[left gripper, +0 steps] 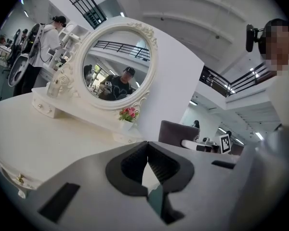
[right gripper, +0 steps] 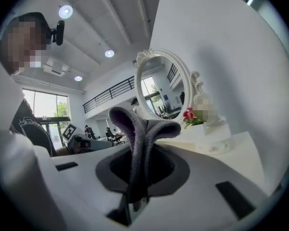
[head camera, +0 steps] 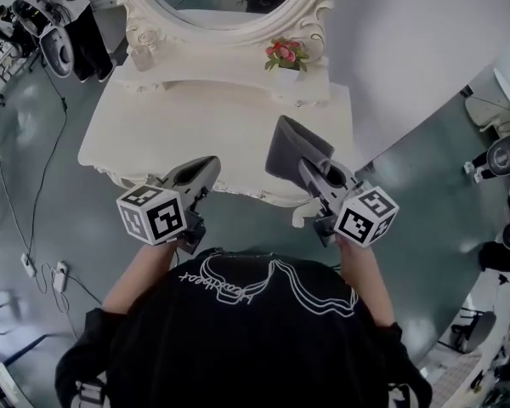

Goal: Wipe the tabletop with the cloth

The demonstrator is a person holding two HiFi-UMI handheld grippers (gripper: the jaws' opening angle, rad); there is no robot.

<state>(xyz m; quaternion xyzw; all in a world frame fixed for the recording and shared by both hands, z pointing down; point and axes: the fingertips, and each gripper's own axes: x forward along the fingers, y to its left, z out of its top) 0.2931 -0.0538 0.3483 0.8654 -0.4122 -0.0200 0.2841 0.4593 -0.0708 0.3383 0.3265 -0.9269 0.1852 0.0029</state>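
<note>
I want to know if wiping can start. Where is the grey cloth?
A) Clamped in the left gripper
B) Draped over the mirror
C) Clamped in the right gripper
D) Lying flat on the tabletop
C: the right gripper view shows the grey cloth pinched between the jaws of the right gripper, folded and sticking up, while the left gripper is shut on nothing.

Left gripper [head camera: 207, 165] at near left, jaws together, nothing between. Right gripper [head camera: 313, 170] at near right, jaws clamped on cloth [head camera: 289, 147]. Both point far, level, apart. Forearms [head camera: 140, 270] reach forward from near.
</note>
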